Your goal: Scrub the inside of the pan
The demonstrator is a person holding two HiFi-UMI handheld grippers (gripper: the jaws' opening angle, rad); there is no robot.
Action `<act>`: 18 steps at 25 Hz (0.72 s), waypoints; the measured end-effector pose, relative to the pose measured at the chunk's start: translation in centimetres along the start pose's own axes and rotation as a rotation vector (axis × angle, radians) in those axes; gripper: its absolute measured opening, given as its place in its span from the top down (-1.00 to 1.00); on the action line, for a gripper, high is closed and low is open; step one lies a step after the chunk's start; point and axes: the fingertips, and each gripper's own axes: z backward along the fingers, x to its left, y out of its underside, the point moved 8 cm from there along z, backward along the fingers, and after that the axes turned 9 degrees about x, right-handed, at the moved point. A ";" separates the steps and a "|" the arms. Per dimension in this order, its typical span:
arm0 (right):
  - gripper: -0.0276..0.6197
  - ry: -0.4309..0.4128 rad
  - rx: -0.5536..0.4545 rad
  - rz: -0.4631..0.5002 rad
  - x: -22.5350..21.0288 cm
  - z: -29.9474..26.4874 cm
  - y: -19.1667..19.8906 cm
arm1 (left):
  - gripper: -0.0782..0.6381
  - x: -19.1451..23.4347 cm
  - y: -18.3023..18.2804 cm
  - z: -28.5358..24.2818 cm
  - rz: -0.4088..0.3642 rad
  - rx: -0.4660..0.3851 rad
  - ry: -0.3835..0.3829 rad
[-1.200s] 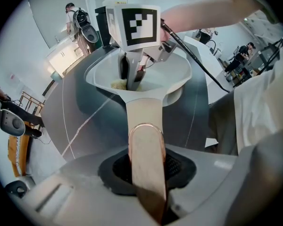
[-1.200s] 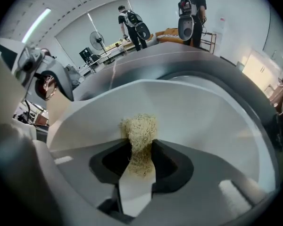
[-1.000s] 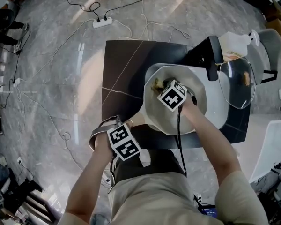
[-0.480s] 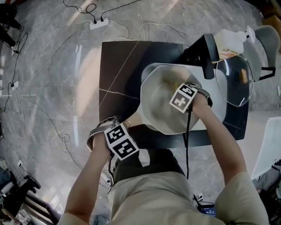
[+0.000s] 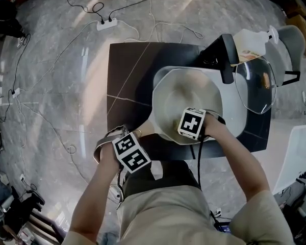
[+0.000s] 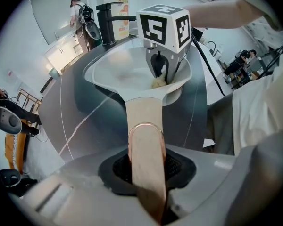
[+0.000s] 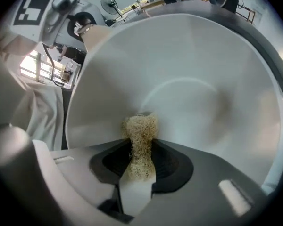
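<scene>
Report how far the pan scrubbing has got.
Done: left gripper clamps the pan handle, and right gripper grips the scrubber. In hand: the scrubber is against the inner wall of the pan, handle side. Left: unclear; the inside looks plain white, so coverage cannot be judged.

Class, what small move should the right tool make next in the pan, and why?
Probably sweep the fibre scrubber across the pan toward its far wall: the right tool grips it at the near wall, while the left tool clamps the handle.
</scene>
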 end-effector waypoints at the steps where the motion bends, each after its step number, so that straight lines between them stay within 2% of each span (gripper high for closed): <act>1: 0.51 -0.007 -0.039 0.000 0.0 0.3 -1.0 | 0.51 0.0 0.0 0.0 0.001 0.000 0.005; 4: 0.50 -0.060 -0.153 -0.043 -0.2 1.3 -3.6 | 0.51 -0.1 0.1 0.2 0.001 0.003 0.013; 9: 0.49 -0.039 -0.328 -0.123 -2.7 2.6 -6.2 | 0.51 0.0 0.0 0.1 0.003 0.006 0.001; 11: 0.49 0.001 -0.380 -0.162 -4.0 3.0 -6.5 | 0.51 0.0 0.0 0.1 0.005 0.009 0.000; 14: 0.48 0.119 -0.447 -0.217 -6.0 3.6 -6.6 | 0.52 0.1 0.0 0.1 0.008 0.010 0.001; 18: 0.48 0.227 -0.496 -0.303 -9.0 3.9 -5.6 | 0.53 0.2 0.0 -0.2 0.005 0.028 0.002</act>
